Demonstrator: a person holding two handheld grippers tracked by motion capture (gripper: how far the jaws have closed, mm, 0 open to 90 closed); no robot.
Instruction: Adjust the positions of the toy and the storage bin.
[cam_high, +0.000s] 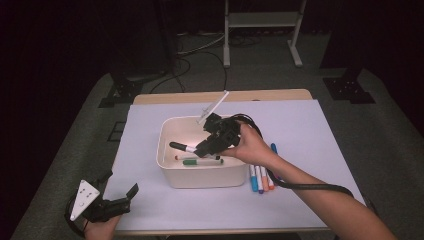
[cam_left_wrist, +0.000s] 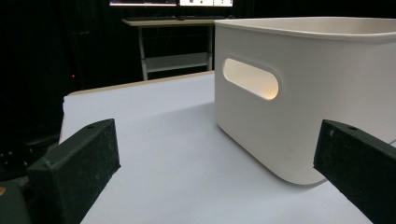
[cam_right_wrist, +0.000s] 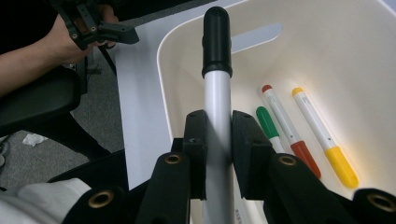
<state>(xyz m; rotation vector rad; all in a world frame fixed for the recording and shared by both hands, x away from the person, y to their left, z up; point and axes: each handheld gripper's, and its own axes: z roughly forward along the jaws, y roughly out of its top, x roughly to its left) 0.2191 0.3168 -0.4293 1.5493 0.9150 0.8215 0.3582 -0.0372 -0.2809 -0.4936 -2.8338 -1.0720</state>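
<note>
Right claw (cam_right_wrist: 218, 140) clenched on a black-capped marker (cam_right_wrist: 217, 93), cap pointing down into the bin (cam_right_wrist: 168, 70), probably above its left end; left claw (cam_left_wrist: 219, 172) released

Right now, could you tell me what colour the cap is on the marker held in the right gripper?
Black cap, on a white marker; clearest in the right gripper view.

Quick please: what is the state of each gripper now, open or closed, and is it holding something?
Left gripper: open, holding nothing, on the table near the white bin.
Right gripper: closed on a black-capped marker, over the bin.
</note>
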